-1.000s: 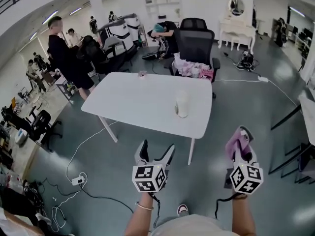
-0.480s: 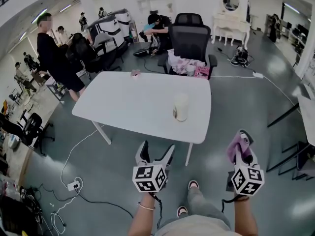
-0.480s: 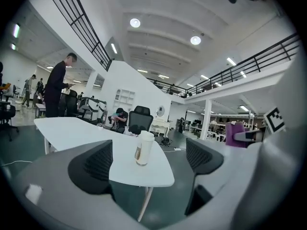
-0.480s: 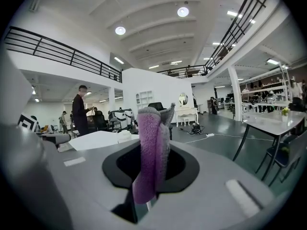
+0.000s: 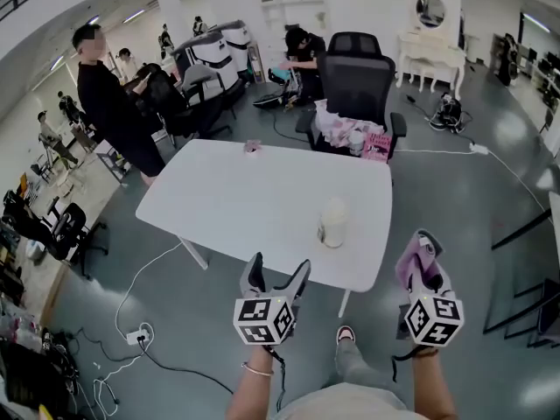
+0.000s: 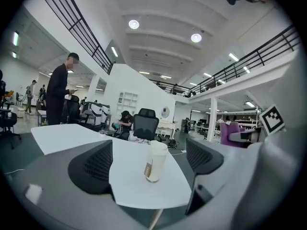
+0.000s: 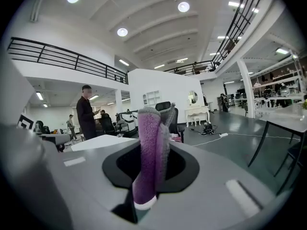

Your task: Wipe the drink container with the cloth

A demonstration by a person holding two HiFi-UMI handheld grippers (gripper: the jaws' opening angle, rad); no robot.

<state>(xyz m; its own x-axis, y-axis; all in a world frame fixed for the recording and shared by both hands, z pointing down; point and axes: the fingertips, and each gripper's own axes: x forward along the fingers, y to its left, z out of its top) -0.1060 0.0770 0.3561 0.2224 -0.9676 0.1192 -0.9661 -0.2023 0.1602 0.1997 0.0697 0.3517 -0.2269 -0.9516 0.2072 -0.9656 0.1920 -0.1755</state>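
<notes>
Head view: looks steeply down on a white worktop [image 5: 254,191] with a pale lidded cup [image 5: 332,223] upright close to its near edge, toward the near right corner. Finds both tools short of that edge, over the floor. Shows the left tool [image 5: 278,272] spread wide and empty, probably free to steady the cup. Shows the right tool [image 5: 426,256] clamped on a purple cloth [image 5: 409,265], bunched so a pad sticks out for rubbing. Takes in a small pink thing [image 5: 253,146] at the far edge, an office chair [image 5: 354,77] beyond the far right corner, a standing person [image 5: 109,103] off the far left corner and a cable [image 5: 138,331] on the floor. Sees nothing between tools and cup.

Left gripper view: looks along jaws set well apart, gripping nothing. Frames the cup [image 6: 154,161] between them but well beyond, which suggests an approach already lined up.

Right gripper view: shows jaws pressed on the cloth [image 7: 148,152], a standing roll that blocks the middle and hides the cup. Suggests wiping not yet begun.
</notes>
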